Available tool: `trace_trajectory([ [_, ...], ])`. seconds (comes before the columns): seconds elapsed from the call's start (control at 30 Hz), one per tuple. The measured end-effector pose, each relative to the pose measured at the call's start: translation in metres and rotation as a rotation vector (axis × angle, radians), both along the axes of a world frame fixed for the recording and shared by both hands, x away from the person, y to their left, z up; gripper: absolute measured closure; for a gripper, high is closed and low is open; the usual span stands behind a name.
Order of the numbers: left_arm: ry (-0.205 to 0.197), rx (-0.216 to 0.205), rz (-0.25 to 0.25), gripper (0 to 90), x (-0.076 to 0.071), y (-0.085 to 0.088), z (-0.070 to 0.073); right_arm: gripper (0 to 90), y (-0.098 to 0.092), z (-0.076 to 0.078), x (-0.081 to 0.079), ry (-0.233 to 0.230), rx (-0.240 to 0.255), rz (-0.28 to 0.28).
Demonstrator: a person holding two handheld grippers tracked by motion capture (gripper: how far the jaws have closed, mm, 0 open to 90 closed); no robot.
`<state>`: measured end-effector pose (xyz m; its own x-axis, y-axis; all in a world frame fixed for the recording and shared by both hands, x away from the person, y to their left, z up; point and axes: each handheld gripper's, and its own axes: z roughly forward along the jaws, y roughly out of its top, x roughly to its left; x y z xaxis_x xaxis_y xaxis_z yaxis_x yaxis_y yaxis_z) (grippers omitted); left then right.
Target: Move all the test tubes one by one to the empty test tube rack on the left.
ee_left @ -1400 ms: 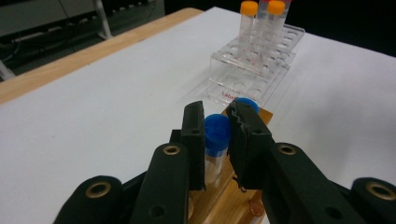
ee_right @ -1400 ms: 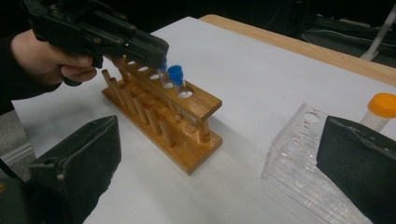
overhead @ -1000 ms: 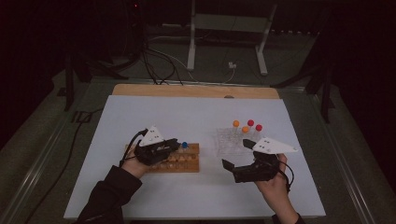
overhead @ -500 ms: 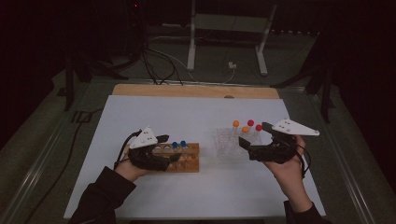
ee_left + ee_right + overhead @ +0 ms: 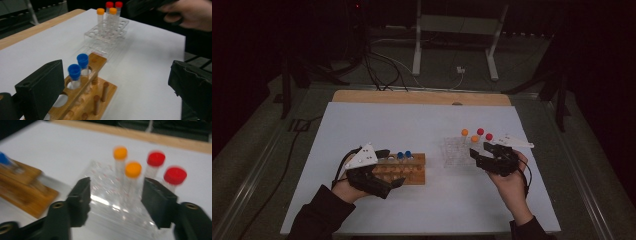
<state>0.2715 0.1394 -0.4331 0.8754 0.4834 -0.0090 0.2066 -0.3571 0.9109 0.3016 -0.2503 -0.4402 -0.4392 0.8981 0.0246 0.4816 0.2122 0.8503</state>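
Observation:
A wooden rack holds two blue-capped tubes. My left gripper sits at the rack's left end. Its jaws have just been opening and now stand wide, with nothing gripped. To the right is a clear rack with two orange-capped tubes and two red-capped tubes. My right gripper is at that rack's right side. Its jaws have just been closing, with the nearer orange tube in the gap, untouched.
Everything stands on a white mat over a table with a wooden strip along the far edge. Behind the table are a metal stand and cables on the floor. The right hand shows beyond the clear rack.
My left gripper has opened and drawn back a little, leaving a second blue tube in the wooden rack. My right gripper has moved up to the clear rack, its jaws narrowing.

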Motion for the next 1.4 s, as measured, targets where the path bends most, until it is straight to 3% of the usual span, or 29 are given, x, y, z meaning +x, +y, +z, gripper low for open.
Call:
trace_trajectory([
  [0.07, 0.001, -0.001, -0.005, 1.4, 0.0, 0.0, 0.0, 49.4, 0.0, -0.007, 0.007, 0.024, -0.042, -0.018],
  [0.17, 0.005, 0.004, -0.006, 1.4, 0.0, 0.0, 0.0, 53.6, 0.0, -0.014, 0.015, 0.051, -0.054, -0.035],
  [0.43, 0.008, 0.012, -0.013, 1.5, 0.0, -0.001, -0.001, 61.7, 0.001, -0.021, 0.035, 0.081, -0.032, -0.059],
  [0.67, 0.009, 0.013, -0.011, 1.5, 0.001, -0.001, -0.001, 68.1, 0.007, -0.027, 0.045, 0.098, -0.046, -0.061],
  [0.8, 0.013, 0.015, -0.013, 1.5, 0.001, -0.001, -0.002, 73.7, 0.01, -0.028, 0.047, 0.096, -0.065, -0.071],
  [1.1, 0.021, 0.016, -0.015, 1.5, 0.002, -0.001, -0.001, 75.3, 0.011, -0.026, 0.047, 0.083, -0.072, -0.074],
  [1.4, 0.02, 0.018, -0.026, 1.5, 0.001, -0.002, 0.003, 75.3, 0.008, -0.001, 0.033, 0.006, -0.055, -0.066],
])
